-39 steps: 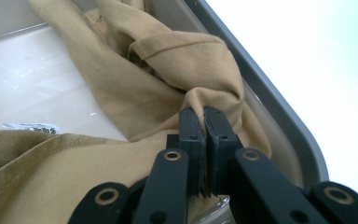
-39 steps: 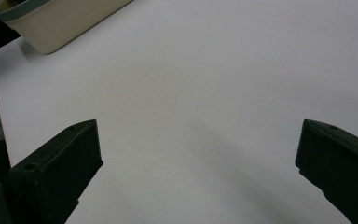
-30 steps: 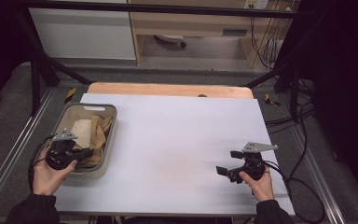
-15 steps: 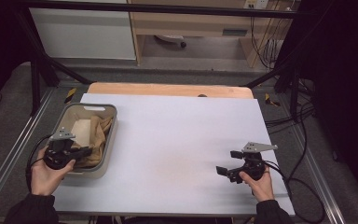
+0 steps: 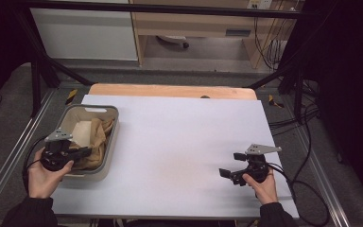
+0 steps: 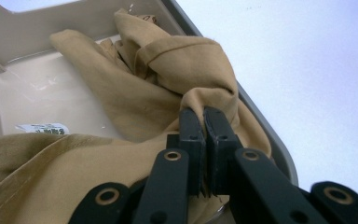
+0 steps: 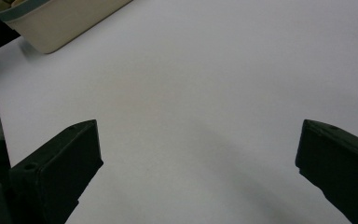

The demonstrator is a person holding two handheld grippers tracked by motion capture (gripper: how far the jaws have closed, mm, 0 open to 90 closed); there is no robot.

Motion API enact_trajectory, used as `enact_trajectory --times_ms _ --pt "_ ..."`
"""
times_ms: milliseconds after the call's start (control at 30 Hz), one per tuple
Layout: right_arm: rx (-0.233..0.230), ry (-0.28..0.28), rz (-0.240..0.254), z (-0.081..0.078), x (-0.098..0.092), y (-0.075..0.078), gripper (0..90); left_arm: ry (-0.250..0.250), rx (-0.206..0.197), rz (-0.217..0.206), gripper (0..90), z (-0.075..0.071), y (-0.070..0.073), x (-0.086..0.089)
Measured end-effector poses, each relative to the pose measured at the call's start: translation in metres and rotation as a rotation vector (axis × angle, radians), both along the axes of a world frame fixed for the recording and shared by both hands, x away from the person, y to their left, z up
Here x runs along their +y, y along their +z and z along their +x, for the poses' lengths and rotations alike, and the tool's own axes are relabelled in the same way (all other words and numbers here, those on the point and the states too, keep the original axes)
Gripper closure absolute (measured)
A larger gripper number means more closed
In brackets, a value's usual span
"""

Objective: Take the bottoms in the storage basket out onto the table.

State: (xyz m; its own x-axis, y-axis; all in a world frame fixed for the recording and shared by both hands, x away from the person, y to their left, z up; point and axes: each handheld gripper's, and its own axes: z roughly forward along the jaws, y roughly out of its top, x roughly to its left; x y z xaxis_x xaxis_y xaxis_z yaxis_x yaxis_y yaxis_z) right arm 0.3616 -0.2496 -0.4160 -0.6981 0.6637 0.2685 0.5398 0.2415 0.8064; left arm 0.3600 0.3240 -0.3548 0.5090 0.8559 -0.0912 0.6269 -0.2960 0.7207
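White table top (image 5: pixel 179 142) spans the high view, with a grey floor and wooden furniture behind it. At its left edge sits a beige bin (image 5: pixel 105 142) holding tan cloth (image 5: pixel 97 137). The left gripper (image 5: pixel 82 152), in the person's left hand (image 5: pixel 45 177), reaches over the bin's near end into the cloth. The right gripper (image 5: pixel 230 166), in the right hand (image 5: pixel 263 185), rests low near the table's right front, well apart from the bin.

From the left gripper view, the jaws are pressed together on a fold of the tan cloth (image 6: pixel 168 74), just inside the bin's rim (image 6: pixel 261 126).

From the right gripper view, the jaws stand wide apart over bare table (image 7: pixel 205 93); the bin (image 7: pixel 56 23) shows at the far upper left.
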Motion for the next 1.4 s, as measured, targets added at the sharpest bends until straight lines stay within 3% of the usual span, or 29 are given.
enact_trajectory --times_ms 1400 --pt "0.0 -0.004 0.001 0.0 0.0 0.0 0.6 0.012 -0.05 -0.032 86.2 -0.004 0.017 0.007"
